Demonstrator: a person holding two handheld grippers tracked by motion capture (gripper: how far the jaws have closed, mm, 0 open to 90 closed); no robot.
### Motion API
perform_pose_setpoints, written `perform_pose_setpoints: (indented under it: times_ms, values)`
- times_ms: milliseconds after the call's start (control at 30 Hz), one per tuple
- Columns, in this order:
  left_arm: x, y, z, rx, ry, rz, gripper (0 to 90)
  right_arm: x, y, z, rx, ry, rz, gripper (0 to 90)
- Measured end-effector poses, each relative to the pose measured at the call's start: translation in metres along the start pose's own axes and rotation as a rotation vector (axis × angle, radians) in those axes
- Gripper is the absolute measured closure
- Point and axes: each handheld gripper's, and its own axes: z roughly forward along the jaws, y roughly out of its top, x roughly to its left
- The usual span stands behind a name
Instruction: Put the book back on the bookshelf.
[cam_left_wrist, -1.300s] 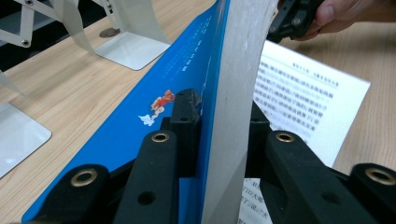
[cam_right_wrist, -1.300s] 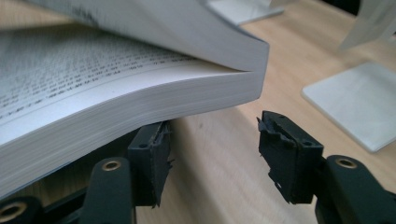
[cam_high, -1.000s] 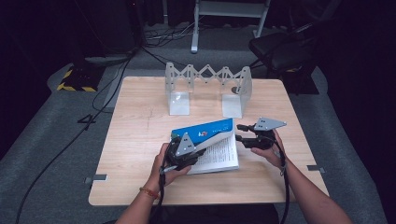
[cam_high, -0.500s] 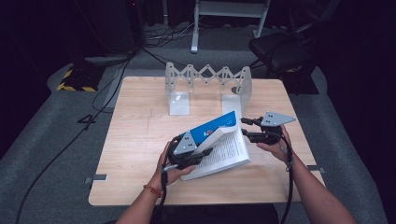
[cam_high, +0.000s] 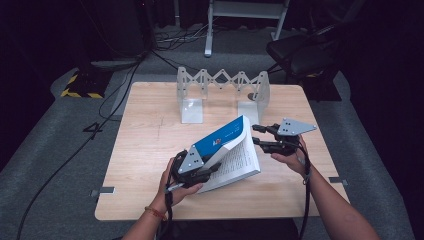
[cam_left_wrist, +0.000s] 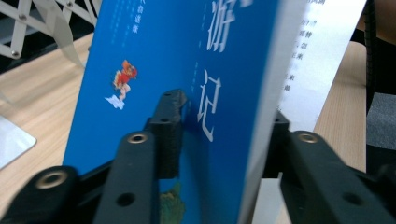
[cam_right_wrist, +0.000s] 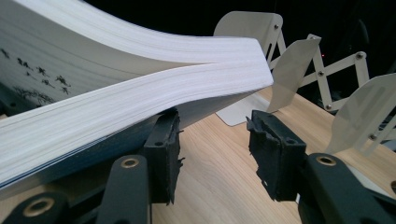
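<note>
Tilted up off the near middle of the wooden table (cam_high: 150, 125), in front of the folding metal rack (cam_high: 220, 82): a blue-covered paperback (cam_high: 222, 140), half fanned open. Pinched near the spine by the left gripper (cam_high: 214, 168), jaws just eased wider yet with the cover and a wad of pages between the pads. Propped at the fore-edge by the right gripper (cam_high: 256, 135), jaws apart, one pad tucked under the page block, nothing clasped. Likely light but floppy, with a glossy cover prone to slip and pages apt to splay or crease. Best taken close to the spine, across the full thickness.
</note>
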Motion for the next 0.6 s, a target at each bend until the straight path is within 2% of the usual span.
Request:
perform_pose_setpoints:
  times_ms: [33,200,300,333,433,600]
  values:
    - [-0.001,-0.001,0.000,0.006,0.003,0.005,58.1,0.001,0.000,0.000,-0.006,0.004,0.002,53.2]
    - [-0.004,-0.006,0.002,0.012,0.012,-0.039,50.5,0.001,0.000,0.002,-0.029,0.035,0.046,53.2]
    - [-0.005,-0.006,0.001,0.008,0.023,-0.034,53.0,0.000,0.000,0.003,-0.034,0.039,0.054,53.2]
    - [-0.004,-0.007,0.001,-0.009,0.023,-0.039,57.4,0.000,-0.001,0.003,-0.033,0.039,0.052,53.2]
    - [0.000,-0.009,0.002,-0.042,-0.001,-0.052,62.8,-0.001,-0.001,0.002,-0.031,0.036,0.044,53.2]
    - [0.001,-0.004,0.010,-0.067,-0.030,-0.040,62.8,-0.003,-0.003,0.001,-0.028,0.000,0.046,53.6]
